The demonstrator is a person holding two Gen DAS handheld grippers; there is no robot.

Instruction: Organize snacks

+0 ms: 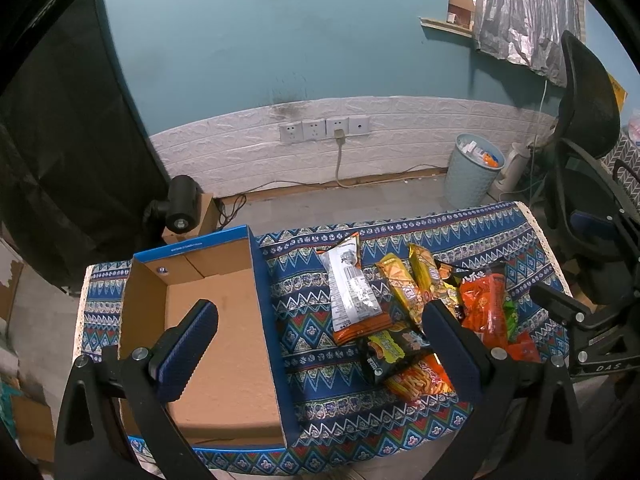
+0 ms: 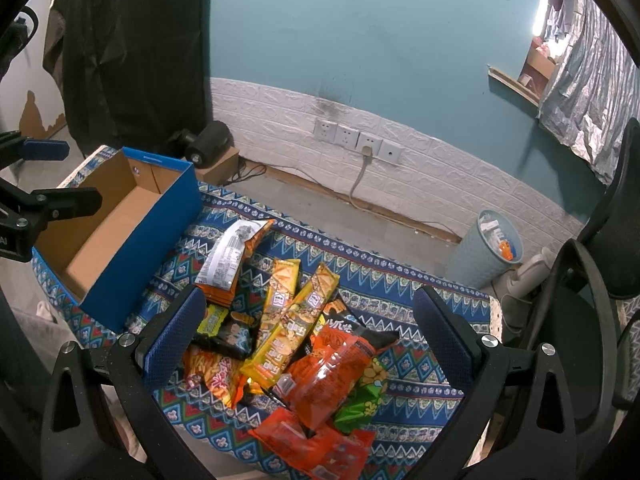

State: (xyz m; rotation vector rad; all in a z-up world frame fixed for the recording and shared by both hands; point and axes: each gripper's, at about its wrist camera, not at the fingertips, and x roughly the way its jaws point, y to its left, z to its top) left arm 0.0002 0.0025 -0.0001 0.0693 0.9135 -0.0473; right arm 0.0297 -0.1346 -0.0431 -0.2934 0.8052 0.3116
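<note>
A blue cardboard box (image 1: 224,320) with a brown, empty inside stands on the left of a patterned table; the right wrist view has the box (image 2: 120,220) at upper left. A pile of snack packets (image 1: 420,312) lies to its right: a white-and-orange packet (image 1: 352,292), two long yellow packets (image 2: 284,320), a black packet (image 2: 228,332) and a big orange bag (image 2: 332,376). My left gripper (image 1: 320,316) hangs open above the box's right wall. My right gripper (image 2: 308,320) is open over the pile, holding nothing.
A blue patterned cloth (image 1: 332,376) covers the table. Behind it are a floor, a wall with sockets (image 1: 324,128), a pale bin (image 1: 472,172) and a black office chair (image 1: 592,160) at the right. A black device (image 1: 182,208) sits on a carton behind the box.
</note>
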